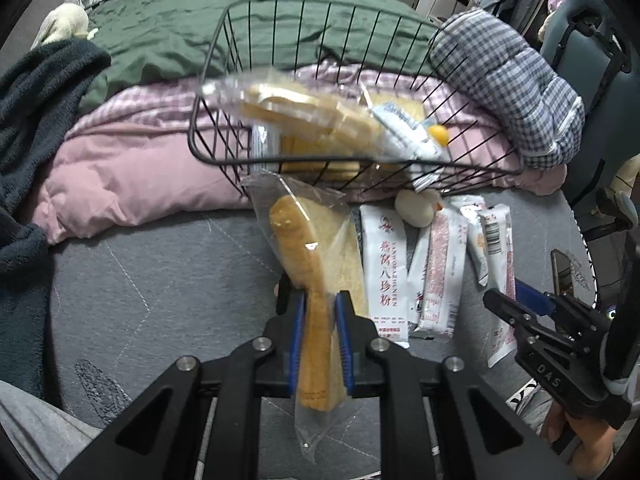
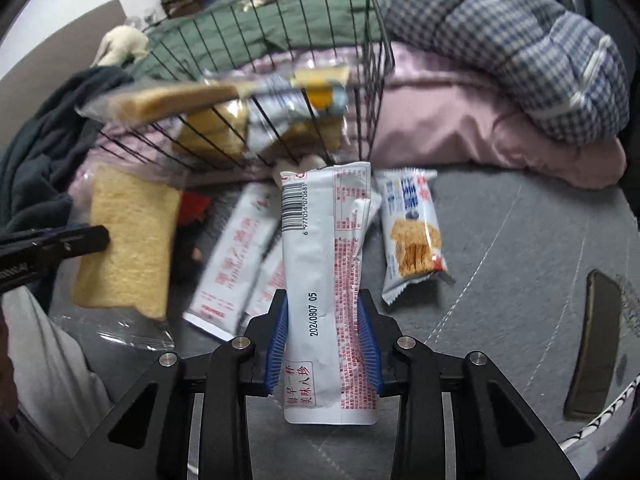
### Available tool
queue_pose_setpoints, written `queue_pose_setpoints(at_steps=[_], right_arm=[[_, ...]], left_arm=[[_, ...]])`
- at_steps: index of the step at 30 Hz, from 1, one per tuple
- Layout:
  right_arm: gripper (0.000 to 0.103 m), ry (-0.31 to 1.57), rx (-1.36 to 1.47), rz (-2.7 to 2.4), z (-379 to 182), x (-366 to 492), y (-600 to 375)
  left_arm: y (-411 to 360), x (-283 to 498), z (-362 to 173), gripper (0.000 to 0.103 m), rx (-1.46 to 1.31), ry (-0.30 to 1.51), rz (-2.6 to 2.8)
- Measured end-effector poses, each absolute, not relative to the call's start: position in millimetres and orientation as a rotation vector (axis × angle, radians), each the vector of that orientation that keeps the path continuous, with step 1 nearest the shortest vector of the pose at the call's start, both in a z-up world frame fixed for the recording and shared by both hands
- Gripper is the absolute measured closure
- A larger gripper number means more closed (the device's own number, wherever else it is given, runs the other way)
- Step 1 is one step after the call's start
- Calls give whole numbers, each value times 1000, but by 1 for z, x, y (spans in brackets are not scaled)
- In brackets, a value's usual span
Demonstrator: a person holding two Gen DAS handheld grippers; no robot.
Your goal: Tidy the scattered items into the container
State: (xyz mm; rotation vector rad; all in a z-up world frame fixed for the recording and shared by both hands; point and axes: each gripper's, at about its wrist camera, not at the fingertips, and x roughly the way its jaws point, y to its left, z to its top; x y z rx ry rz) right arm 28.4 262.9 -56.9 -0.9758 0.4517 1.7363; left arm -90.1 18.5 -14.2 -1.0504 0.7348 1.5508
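My left gripper (image 1: 320, 308) is shut on a bagged bread slice (image 1: 308, 256), held on edge just in front of the black wire basket (image 1: 224, 80). The same slice shows flat at the left of the right wrist view (image 2: 128, 236). The basket holds bagged bread (image 1: 304, 116) and a white snack packet (image 1: 404, 128). My right gripper (image 2: 324, 304) is shut on a long white sachet (image 2: 324, 264) with a barcode, held upright before the basket (image 2: 372, 92). More white sachets (image 1: 384, 264) and a cracker packet (image 2: 412, 236) lie on the grey sheet.
Pink bedding (image 1: 132, 160), a green duvet (image 1: 160, 36) and a checked pillow (image 1: 508, 84) lie behind the basket. A dark towel (image 1: 36, 120) is at the left. A phone (image 2: 596, 340) lies at the right on the grey sheet. A small white plush (image 1: 416, 206) sits by the basket.
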Motion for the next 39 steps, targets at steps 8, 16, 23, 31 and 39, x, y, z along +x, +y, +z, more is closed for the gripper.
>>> queue_pose_setpoints(at_steps=[8, 16, 23, 31, 39], right_arm=[[68, 370, -932, 1805, -14, -1, 245], [68, 302, -896, 1866, 20, -27, 229], [68, 265, -860, 1902, 45, -45, 222], [68, 247, -848, 1920, 54, -60, 228], [68, 279, -865, 1910, 37, -53, 229]], left_arm=[[5, -92, 20, 88, -1015, 684, 1553], [0, -92, 69, 89, -941, 631, 1572], [7, -87, 101, 89, -882, 608, 1578], [14, -85, 99, 89, -885, 621, 1561], [8, -99, 47, 89, -987, 673, 1559]])
